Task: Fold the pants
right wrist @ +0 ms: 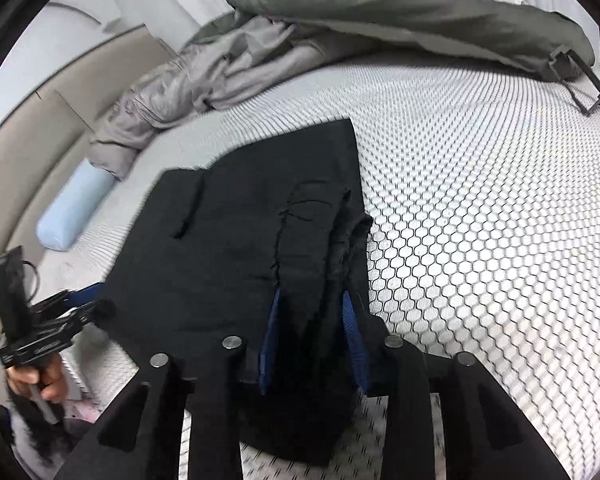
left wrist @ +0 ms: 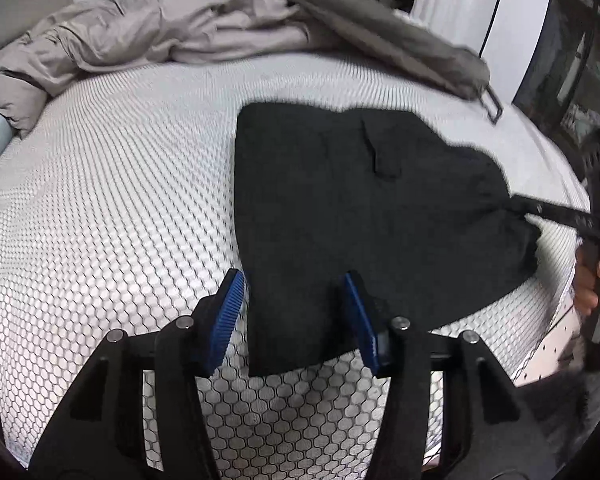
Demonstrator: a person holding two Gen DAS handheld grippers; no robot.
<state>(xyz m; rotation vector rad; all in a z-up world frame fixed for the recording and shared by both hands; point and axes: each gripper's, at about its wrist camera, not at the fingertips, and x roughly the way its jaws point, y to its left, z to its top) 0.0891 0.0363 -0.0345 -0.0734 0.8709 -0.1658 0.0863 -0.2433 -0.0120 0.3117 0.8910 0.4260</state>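
Black pants (left wrist: 364, 208) lie folded on the honeycomb mattress (left wrist: 112, 200). Left gripper (left wrist: 296, 320): jaws apart, straddling the pants' near corner, no pad pressing. Right gripper (right wrist: 314, 340): bunched pants edge between its pads; whether clamped, I cannot tell.

the left gripper (left wrist: 294, 284) is held tilted downward, its blue pads parted. the right gripper (right wrist: 312, 312) is angled downward, jaws partly closed, each gripper's handle gripped by a hand (right wrist: 40, 378).
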